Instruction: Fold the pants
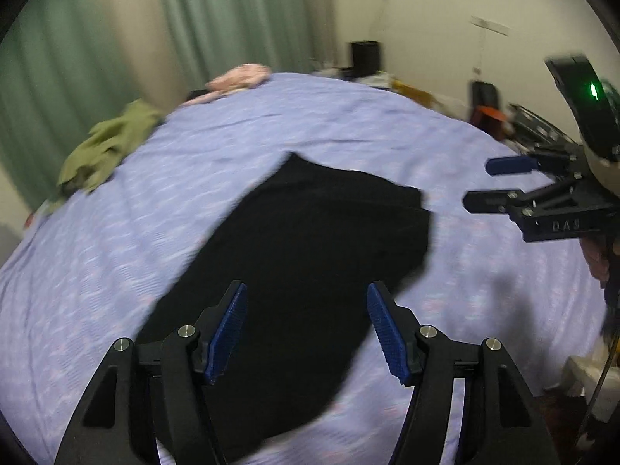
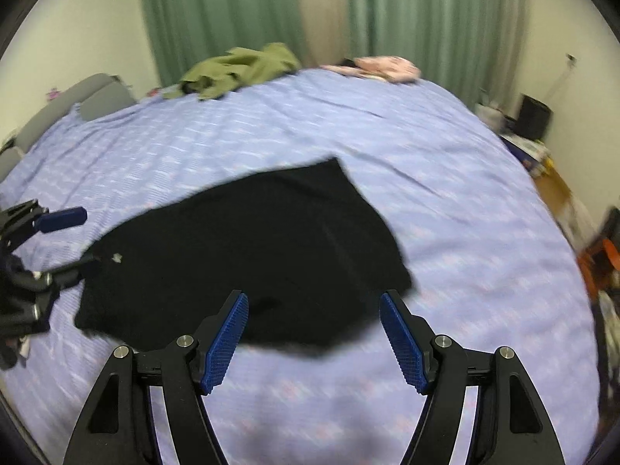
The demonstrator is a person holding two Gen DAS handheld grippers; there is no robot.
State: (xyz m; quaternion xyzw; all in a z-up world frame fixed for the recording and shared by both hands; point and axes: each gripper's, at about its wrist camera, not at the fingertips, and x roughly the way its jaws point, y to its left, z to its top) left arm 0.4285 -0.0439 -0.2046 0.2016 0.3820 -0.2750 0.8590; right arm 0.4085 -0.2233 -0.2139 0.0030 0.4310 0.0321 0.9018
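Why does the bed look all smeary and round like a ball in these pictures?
Left wrist view: the bedspread and black pants are streaked by motion blur, while the left gripper stays sharp. Right wrist view: same smear on the pants, with the right gripper crisp. The fisheye lens bends the flat bed into a dome and darkens the corners in both.

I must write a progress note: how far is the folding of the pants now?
Done: the black pants lie on the bed as one compact folded block. In hand: nothing; the left gripper and right gripper are both open and empty above it. Left: perhaps one more fold; blur hides the layers.
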